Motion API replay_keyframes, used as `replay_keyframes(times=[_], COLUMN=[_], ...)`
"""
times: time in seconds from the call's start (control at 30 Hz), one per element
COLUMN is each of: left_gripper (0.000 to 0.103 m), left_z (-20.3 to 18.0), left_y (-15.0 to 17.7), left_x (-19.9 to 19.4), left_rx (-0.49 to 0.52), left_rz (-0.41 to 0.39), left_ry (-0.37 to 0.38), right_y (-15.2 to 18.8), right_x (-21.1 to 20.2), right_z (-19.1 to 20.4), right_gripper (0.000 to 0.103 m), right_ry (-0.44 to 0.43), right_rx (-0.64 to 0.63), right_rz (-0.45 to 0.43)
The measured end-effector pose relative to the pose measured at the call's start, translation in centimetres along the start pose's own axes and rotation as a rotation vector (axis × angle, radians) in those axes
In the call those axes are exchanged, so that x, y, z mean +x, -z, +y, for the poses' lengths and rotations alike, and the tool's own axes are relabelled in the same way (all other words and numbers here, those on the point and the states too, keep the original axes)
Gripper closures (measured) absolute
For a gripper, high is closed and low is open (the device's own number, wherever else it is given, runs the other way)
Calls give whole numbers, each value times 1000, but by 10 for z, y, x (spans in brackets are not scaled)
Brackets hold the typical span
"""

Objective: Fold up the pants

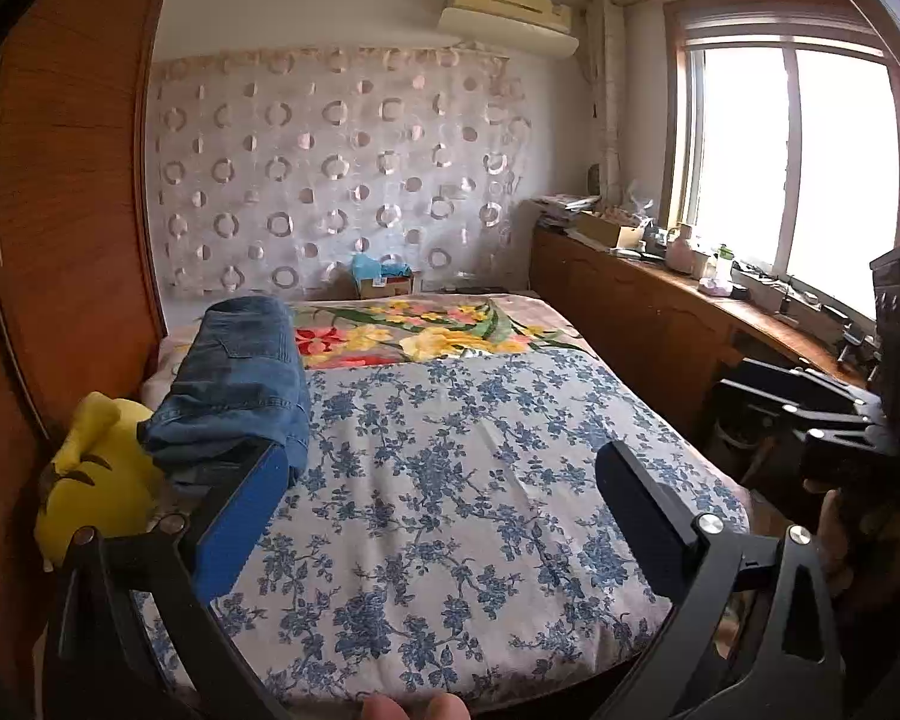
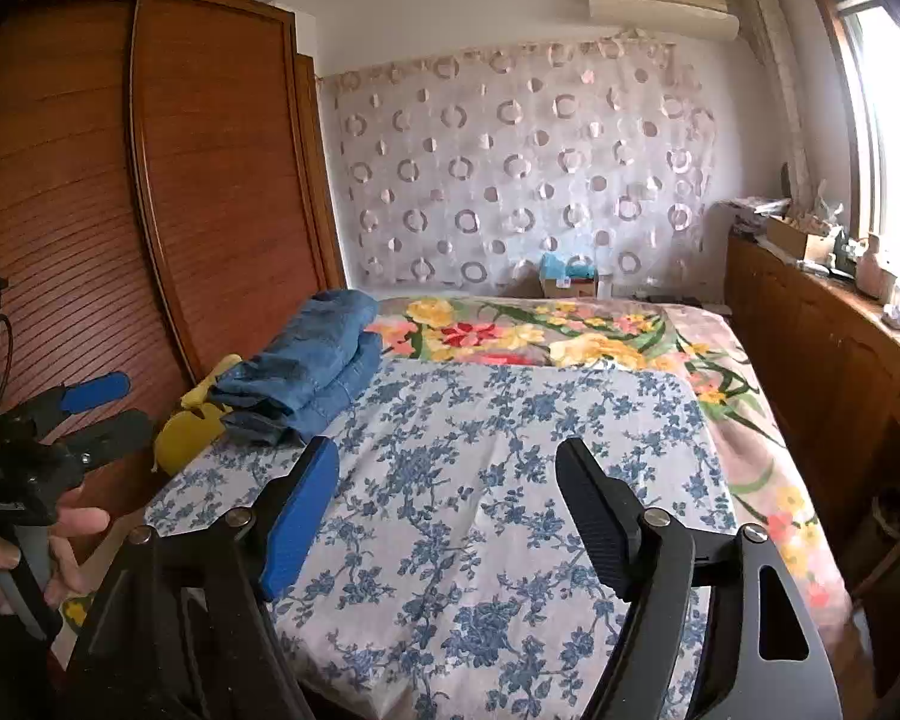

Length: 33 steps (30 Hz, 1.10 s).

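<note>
Your left gripper [image 1: 444, 480] and right gripper [image 2: 450, 486] both hang wide open over the quilt [image 1: 480, 480], holding nothing. The jeans [image 1: 240, 378] lie folded in a stack at the bed's left edge, touching the yellow toy [image 1: 102, 480].

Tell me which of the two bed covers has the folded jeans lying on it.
The blue-and-white floral cover, nearer the grippers. The folded jeans lie along its left edge. The other cover, with big yellow and red flowers, lies farther back.
</note>
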State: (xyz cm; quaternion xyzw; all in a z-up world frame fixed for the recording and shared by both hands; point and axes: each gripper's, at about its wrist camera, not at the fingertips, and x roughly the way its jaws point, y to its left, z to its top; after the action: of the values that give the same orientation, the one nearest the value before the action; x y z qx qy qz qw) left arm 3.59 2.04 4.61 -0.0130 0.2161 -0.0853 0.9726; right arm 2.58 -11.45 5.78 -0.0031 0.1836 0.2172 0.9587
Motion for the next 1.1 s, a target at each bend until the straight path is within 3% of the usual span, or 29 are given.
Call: replay_keyframes(times=[0.3, 0.5, 1.1], left_gripper=[1, 1, 1], left_z=[-9, -12, 1], left_y=[-2, -4, -1], left_x=[-14, -30, -37], left_rx=[9, 17, -14], left_rz=[-14, -55, -51], left_ry=[-64, -67, -156], right_y=[1, 6, 17], right_x=[-23, -31, -41], right_z=[4, 4, 0], right_gripper=[25, 25, 25], right_ry=[19, 31, 72], right_rx=[3, 10, 17], right_rz=[-48, -69, -121])
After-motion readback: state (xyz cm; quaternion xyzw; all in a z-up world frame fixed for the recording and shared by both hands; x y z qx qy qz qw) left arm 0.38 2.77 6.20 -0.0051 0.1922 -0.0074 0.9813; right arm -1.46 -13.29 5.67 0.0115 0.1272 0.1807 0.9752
